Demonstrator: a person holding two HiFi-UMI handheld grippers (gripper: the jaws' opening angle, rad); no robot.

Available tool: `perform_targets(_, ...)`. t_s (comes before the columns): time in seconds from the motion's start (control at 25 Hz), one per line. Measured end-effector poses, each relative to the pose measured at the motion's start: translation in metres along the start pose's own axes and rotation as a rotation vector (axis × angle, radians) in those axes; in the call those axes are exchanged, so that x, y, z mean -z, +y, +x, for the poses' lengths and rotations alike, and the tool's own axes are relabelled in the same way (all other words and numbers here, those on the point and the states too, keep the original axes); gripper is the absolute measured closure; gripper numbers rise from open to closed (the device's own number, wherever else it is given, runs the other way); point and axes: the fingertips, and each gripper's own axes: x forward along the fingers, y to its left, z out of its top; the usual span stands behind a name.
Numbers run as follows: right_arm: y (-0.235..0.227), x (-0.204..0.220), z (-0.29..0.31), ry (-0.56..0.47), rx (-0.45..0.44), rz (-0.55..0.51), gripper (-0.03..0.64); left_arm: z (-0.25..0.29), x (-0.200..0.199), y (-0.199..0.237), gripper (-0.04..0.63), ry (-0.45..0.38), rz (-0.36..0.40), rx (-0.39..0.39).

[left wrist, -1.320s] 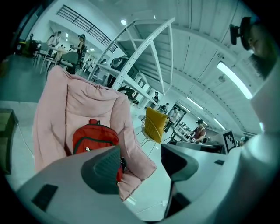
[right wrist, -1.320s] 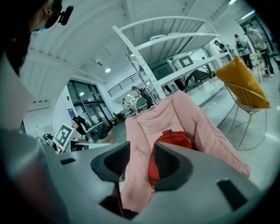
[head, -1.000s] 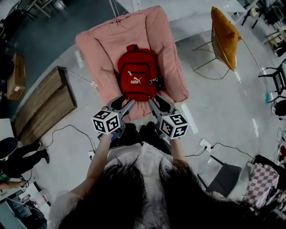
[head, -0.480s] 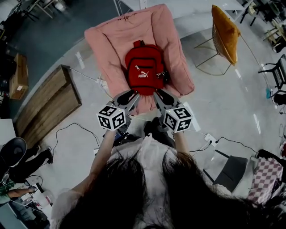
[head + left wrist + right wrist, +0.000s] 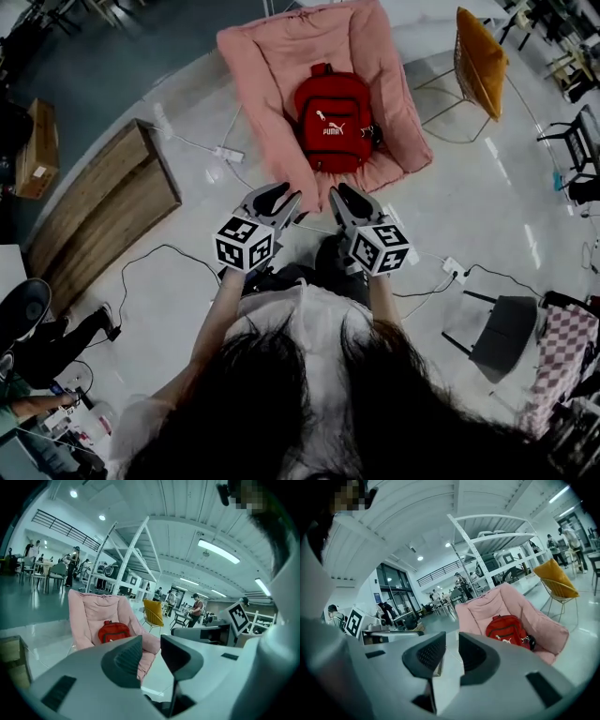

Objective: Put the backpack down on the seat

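The red backpack [image 5: 335, 131] lies upright on the seat of the pink padded chair [image 5: 267, 56], with nothing touching it. My left gripper [image 5: 281, 200] and right gripper [image 5: 344, 199] hang side by side over the floor, short of the chair's front edge. The jaws of both are closing, a narrow gap still shows between them, and nothing is held. The left gripper view shows the left gripper [image 5: 151, 648] with the backpack [image 5: 113, 632] on the chair [image 5: 86, 613] well beyond it. The right gripper view shows the right gripper [image 5: 452, 649] and the backpack [image 5: 507, 629] far ahead.
A yellow wire-frame chair [image 5: 480, 61] stands right of the pink one. A low wooden platform [image 5: 103, 220] lies to the left, with a cardboard box [image 5: 37, 150] beyond it. Cables and a power strip [image 5: 455, 269] run across the floor. A grey chair [image 5: 502, 342] stands at the right.
Both grippers have drawn back from the backpack's lower edge and their jaws have narrowed. The chair and backpack now sit farther away. The backpack stays on the seat.
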Motion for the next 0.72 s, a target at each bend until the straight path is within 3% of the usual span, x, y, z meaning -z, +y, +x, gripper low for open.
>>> perform_targets(0.32,0.067,0.047,-0.033,0.030,0.053,0.021,0.520,-0.050,0.030,-0.017,0.462,-0.001,-0.034,0.112)
perform_targets(0.72,0.091,0.056,-0.060,0.046,0.073,-0.008,0.520,-0.074,0.039,-0.042,0.462,-0.024,-0.064,0.162)
